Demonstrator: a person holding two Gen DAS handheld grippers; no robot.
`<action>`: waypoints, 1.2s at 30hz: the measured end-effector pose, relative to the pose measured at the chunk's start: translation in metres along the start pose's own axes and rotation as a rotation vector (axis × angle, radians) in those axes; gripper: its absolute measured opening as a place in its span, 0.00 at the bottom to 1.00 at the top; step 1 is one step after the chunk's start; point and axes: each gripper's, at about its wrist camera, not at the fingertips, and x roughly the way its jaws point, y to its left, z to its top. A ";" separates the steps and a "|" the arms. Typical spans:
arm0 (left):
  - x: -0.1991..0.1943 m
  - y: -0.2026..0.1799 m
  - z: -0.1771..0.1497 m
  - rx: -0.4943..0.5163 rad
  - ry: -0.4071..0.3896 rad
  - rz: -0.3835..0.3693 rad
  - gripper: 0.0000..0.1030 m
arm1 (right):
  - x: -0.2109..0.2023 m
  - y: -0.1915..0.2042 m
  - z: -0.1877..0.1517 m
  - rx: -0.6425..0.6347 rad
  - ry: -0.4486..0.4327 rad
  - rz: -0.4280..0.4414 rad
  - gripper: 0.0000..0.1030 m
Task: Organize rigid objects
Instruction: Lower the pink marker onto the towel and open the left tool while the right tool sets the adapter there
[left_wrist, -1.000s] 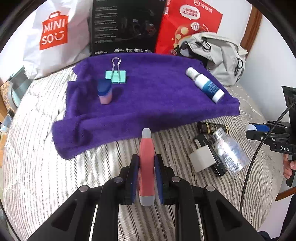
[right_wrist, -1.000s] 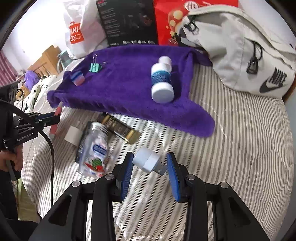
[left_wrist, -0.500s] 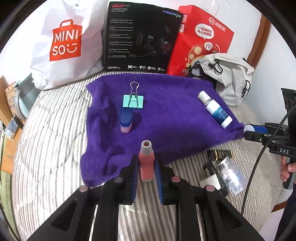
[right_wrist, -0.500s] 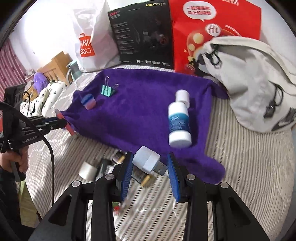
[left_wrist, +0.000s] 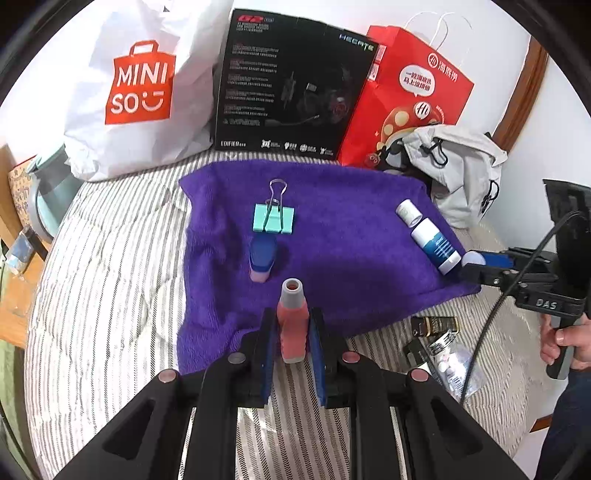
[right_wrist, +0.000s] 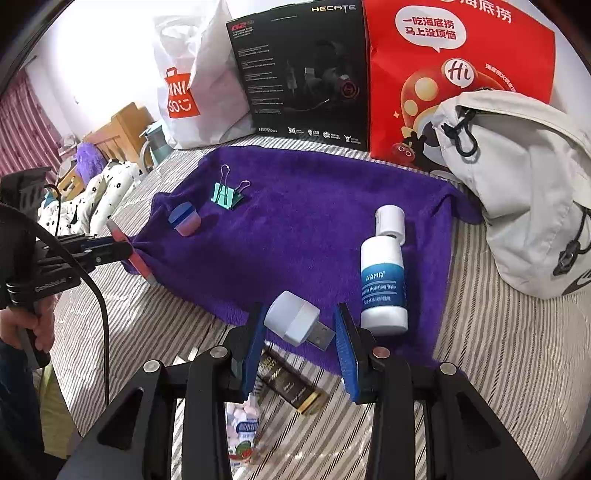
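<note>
A purple towel (left_wrist: 351, 236) (right_wrist: 295, 229) lies on the striped bed. On it rest a teal binder clip (left_wrist: 274, 218) (right_wrist: 227, 194), a small blue-and-pink case (left_wrist: 261, 260) (right_wrist: 184, 219) and a white-and-blue bottle (left_wrist: 430, 238) (right_wrist: 384, 280). My left gripper (left_wrist: 293, 332) is shut on a red-pink tube with a grey tip (left_wrist: 293, 321), held over the towel's near edge. My right gripper (right_wrist: 299, 325) is shut on a white USB plug (right_wrist: 295, 321), held above the towel's front edge next to the bottle.
Off the towel lie a dark gold-trimmed tube (right_wrist: 291, 384) (left_wrist: 436, 325) and a clear pill bottle (right_wrist: 243, 428) (left_wrist: 454, 365). A white shopping bag (left_wrist: 125, 85), black box (left_wrist: 291, 81), red bag (left_wrist: 410, 96) and grey backpack (right_wrist: 524, 192) line the back. A hand (left_wrist: 565, 339) grips the right handle.
Both grippers rose and moved forward toward the towel with their objects still held. The tube now stands over the towel's near edge, the USB plug beside the bottle.
</note>
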 end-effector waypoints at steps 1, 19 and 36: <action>-0.002 0.000 0.002 0.002 -0.003 -0.004 0.16 | 0.001 0.000 0.002 0.000 -0.001 0.001 0.36; 0.049 -0.024 0.043 0.065 0.053 -0.056 0.16 | 0.049 -0.010 0.027 0.023 0.045 -0.026 0.36; 0.112 -0.031 0.044 0.100 0.120 -0.012 0.16 | 0.080 -0.014 0.028 -0.032 0.070 -0.082 0.36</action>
